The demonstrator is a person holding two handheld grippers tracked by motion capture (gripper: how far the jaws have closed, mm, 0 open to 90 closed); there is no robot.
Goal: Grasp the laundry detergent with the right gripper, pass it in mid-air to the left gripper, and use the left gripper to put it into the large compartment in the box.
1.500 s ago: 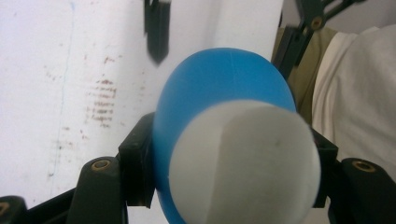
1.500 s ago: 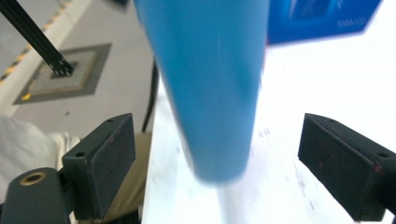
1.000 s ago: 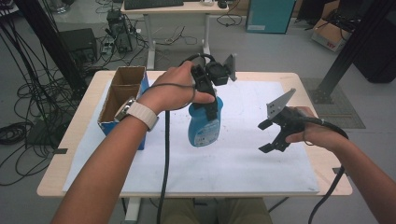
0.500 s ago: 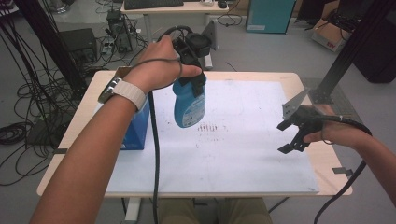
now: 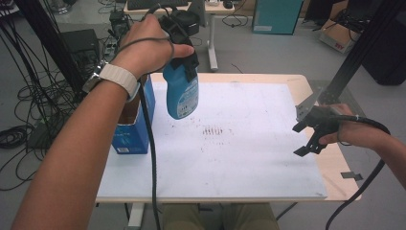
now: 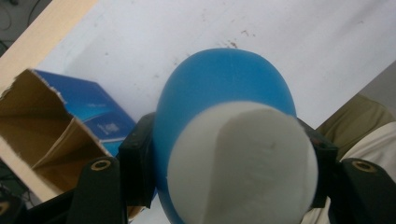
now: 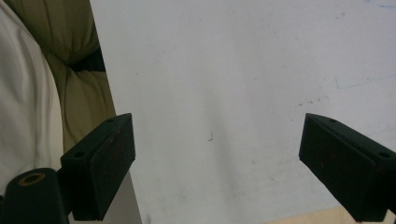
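Above the white sheet (image 5: 249,143), left gripper (image 5: 184,50) clamps blue bottle (image 5: 181,93)

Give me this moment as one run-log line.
left tool: shut on blue bottle, held above white sheet | right tool: open, empty | blue box: table's left edge

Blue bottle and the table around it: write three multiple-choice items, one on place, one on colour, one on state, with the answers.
1. Where is the blue bottle?
A. lying on the white sheet
B. held above the table
C. inside the box

2. What colour is the open box?
A. blue
B. red
C. green

3. How are the right claw's jaws?
A. shut on a cloth
B. shut on the bottle
C. apart, nothing between

Answers: 1 B, the left claw grips it in the air; 2 A, blue outside, brown inside; 3 C, white sheet shows between them.
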